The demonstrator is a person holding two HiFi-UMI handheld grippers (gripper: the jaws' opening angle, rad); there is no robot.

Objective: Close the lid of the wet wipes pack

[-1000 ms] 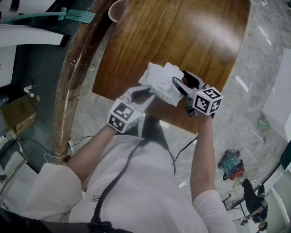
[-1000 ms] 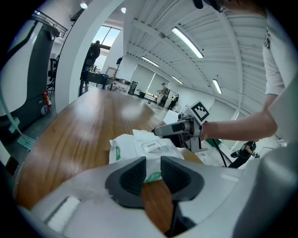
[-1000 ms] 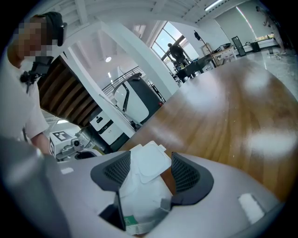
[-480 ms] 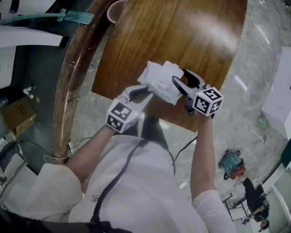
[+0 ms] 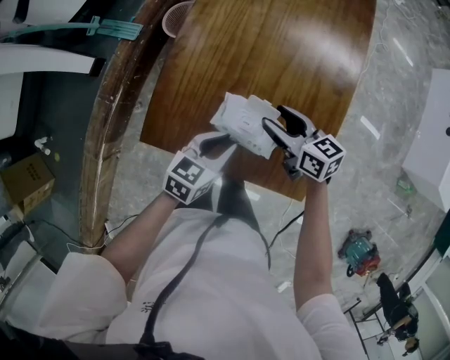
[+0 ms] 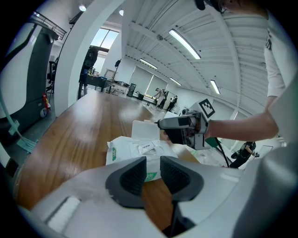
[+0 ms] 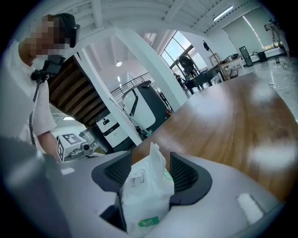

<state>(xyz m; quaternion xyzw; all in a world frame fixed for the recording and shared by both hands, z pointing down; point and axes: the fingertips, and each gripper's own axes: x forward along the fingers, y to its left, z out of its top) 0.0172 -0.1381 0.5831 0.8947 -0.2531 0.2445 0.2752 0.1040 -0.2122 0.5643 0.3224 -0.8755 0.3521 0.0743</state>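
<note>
The white wet wipes pack (image 5: 246, 125) lies near the wooden table's (image 5: 281, 49) front edge, and its flip lid (image 6: 144, 129) stands up open. My right gripper (image 5: 280, 121) straddles the pack's right end. In the right gripper view the pack (image 7: 144, 195) fills the gap between the closing jaws, with the lid (image 7: 157, 162) upright between them. My left gripper (image 5: 218, 143) sits at the pack's near left corner. Its pads stand a narrow gap apart with the pack's (image 6: 135, 151) green label showing just beyond them. The right gripper (image 6: 179, 125) shows on the pack's far side in the left gripper view.
A pink cup (image 5: 176, 17) stands at the table's far left rim. The table's near edge runs just under both grippers, with marble floor below. A cardboard box (image 5: 28, 176) and cables lie on the floor at left. A red and teal device (image 5: 358, 253) sits at right.
My right gripper has risen slightly with the pack's end between its jaws. The left gripper has stayed in place.
</note>
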